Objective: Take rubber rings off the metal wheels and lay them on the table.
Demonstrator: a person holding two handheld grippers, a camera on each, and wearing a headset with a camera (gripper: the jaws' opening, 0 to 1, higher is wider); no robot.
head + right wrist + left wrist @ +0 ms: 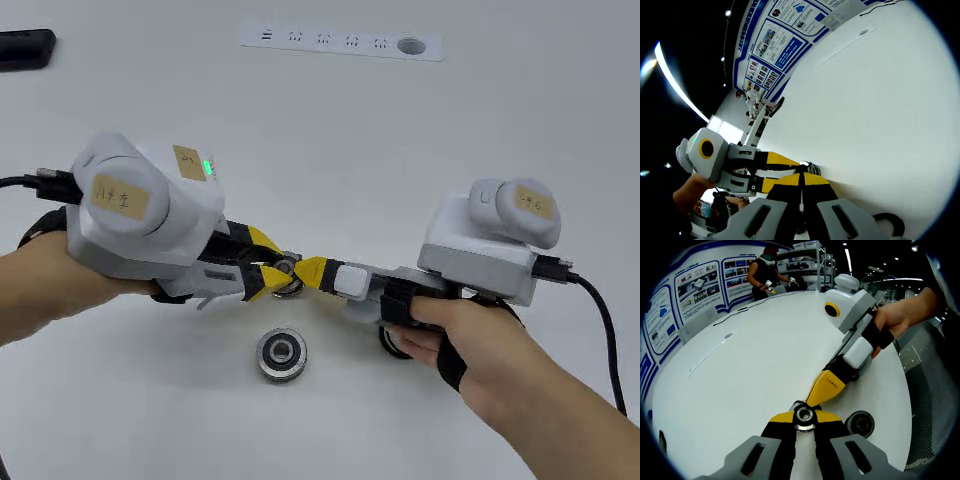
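Note:
A small metal wheel is held above the white table between the yellow-tipped jaws of my left gripper, which is shut on it. In the left gripper view the wheel sits at the jaw tips of my left gripper. My right gripper comes in from the right, and its closed yellow tips pinch the black rubber ring at the wheel's edge. In the right gripper view my right gripper meets the wheel. A second wheel with its rubber ring on lies on the table below.
A loose black ring lies on the table under the right hand, also seen as the ring in the right gripper view. A power strip and a black object lie at the far edge. People stand beyond the table.

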